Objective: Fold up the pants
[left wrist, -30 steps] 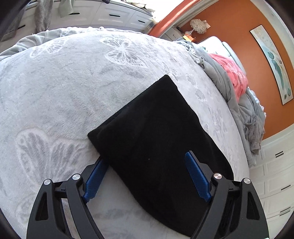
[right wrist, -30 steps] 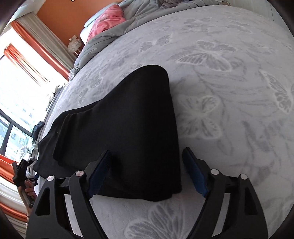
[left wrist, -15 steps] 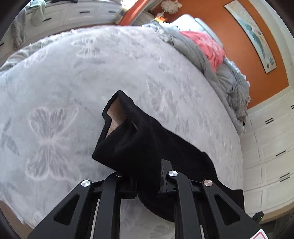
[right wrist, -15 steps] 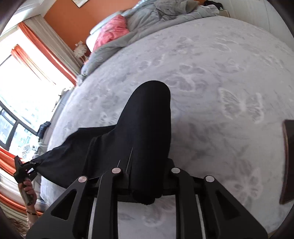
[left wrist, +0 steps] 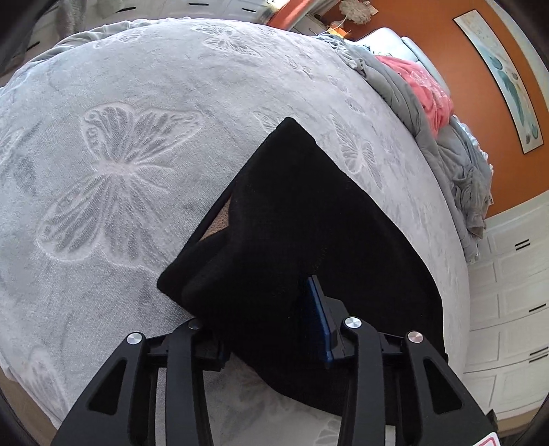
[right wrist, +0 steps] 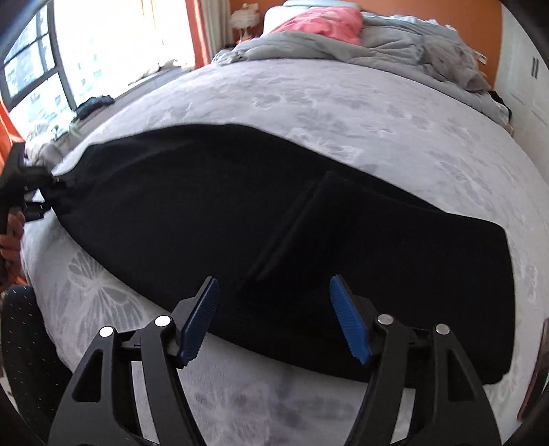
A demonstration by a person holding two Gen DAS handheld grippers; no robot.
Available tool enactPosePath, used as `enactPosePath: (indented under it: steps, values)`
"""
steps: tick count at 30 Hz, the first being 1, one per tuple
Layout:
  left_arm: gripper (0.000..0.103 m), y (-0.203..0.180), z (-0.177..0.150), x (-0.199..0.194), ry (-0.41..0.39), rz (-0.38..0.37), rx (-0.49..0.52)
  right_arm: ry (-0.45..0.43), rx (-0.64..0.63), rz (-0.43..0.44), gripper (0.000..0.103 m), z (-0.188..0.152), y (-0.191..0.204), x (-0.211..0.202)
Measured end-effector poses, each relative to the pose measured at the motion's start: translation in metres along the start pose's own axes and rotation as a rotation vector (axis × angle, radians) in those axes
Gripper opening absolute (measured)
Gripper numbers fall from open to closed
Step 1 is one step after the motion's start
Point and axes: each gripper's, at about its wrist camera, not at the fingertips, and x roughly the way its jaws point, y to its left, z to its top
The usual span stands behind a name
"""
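- Lying across the grey butterfly-patterned bed cover (left wrist: pixel 144 113), the black pants (right wrist: pixel 260 212) run along its near edge, partly folded — one doubled layer sits on top toward the right end in the right wrist view.
- The left gripper (left wrist: pixel 264 319) has pants cloth bunched between its fingers; one blue pad shows and the other is buried under fabric, so I cannot tell whether the jaws are clamped on it or just parted around it.
- The right gripper (right wrist: pixel 274 319) has its jaws spread apart, holding nothing, poised above the near edge of the pants.
- Risk, as I judge it: if the left end is let go carelessly, the lifted corner — tan lining (left wrist: pixel 219 219) showing underneath — could flop back and leave the fold crooked.
- A grab by the right gripper may catch only the top layer; the layers would then slide apart and the doubled part would open.
- The fabric looks thick and plush, so folds will likely spring up rather than lie flat.
- The pants sit close to the near edge of the bed cover; a pull toward the person could drag them off it.
- The pile of grey and pink bedding (right wrist: pixel 343 31) at the far edge is well apart, unlikely to interfere.
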Motion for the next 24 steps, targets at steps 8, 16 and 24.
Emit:
enactPosePath:
  steps: [8,16,24]
  values:
    - [0.039,0.004,0.014,0.006,-0.004,-0.063,-0.027,-0.132,0.153,-0.004,0.015,0.038,-0.013,-0.034]
    - [0.041,0.010,0.013,0.006,0.008,-0.093,-0.051,-0.005,-0.063,0.075,0.033,0.035,0.061,0.018]
    - [0.041,0.013,0.013,0.004,0.024,-0.114,-0.061,0.018,0.072,0.234,0.003,0.117,0.065,0.052]
